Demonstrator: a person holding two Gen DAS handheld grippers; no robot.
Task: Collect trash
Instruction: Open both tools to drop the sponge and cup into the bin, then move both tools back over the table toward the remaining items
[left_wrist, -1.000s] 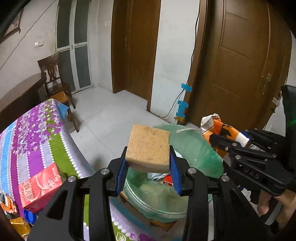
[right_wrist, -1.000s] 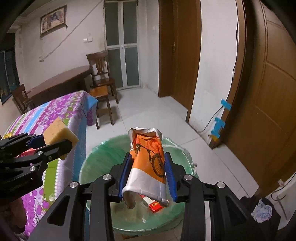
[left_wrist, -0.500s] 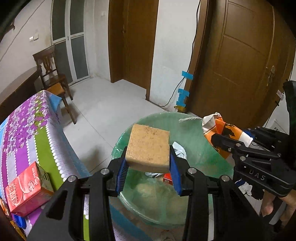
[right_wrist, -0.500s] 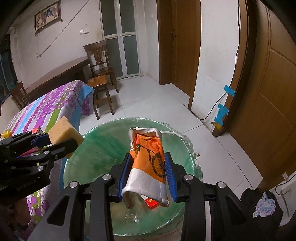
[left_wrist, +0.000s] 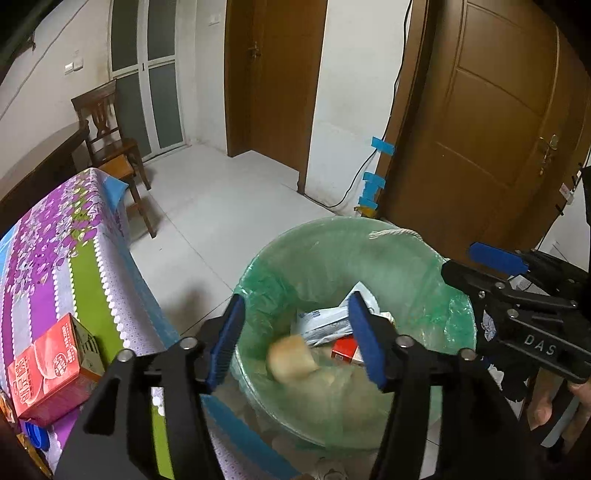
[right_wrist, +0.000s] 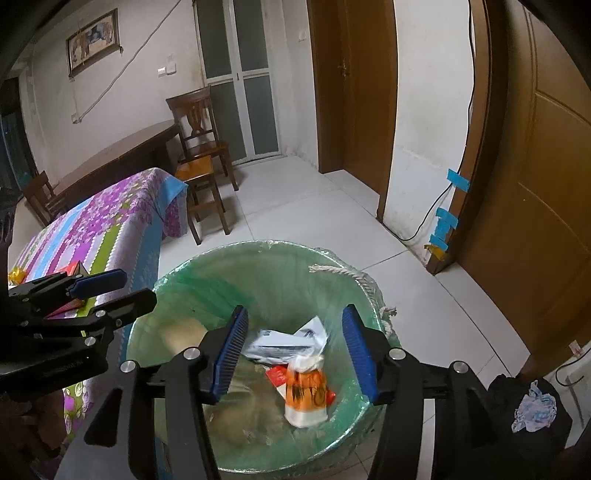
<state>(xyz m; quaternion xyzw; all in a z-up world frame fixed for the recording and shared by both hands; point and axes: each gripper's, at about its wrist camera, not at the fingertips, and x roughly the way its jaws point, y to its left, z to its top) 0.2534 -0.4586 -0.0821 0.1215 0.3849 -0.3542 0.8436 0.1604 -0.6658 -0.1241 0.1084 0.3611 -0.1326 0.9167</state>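
While both sets of jaws are opening with nothing between the pads, the left gripper (left_wrist: 295, 338) and the right gripper (right_wrist: 293, 352) are hanging over the green-lined bin (left_wrist: 332, 236), each about half spread. A tan sponge (left_wrist: 291, 360) is showing below the left jaws as a smeared blur inside the liner, its edges hard to make out; in the right wrist view it is only a pale patch against the liner's left wall, and I cannot tell whether it is resting or in the air. Below the right jaws an orange and white wrapper (right_wrist: 306, 391) is lying in the bin, touching a red packet (right_wrist: 277, 374) and crumpled white paper (right_wrist: 288, 339). The left view is cutting the wrapper out entirely, showing only the red packet and the paper behind its right pad. Beside the bin, a desk under a flowered cloth (left_wrist: 48, 243) is carrying a red carton (left_wrist: 44, 369) near its near edge, partly hidden behind the left gripper's arm. Only the right view is showing a dark bundle with a crumpled tissue (right_wrist: 533, 406) on the floor.
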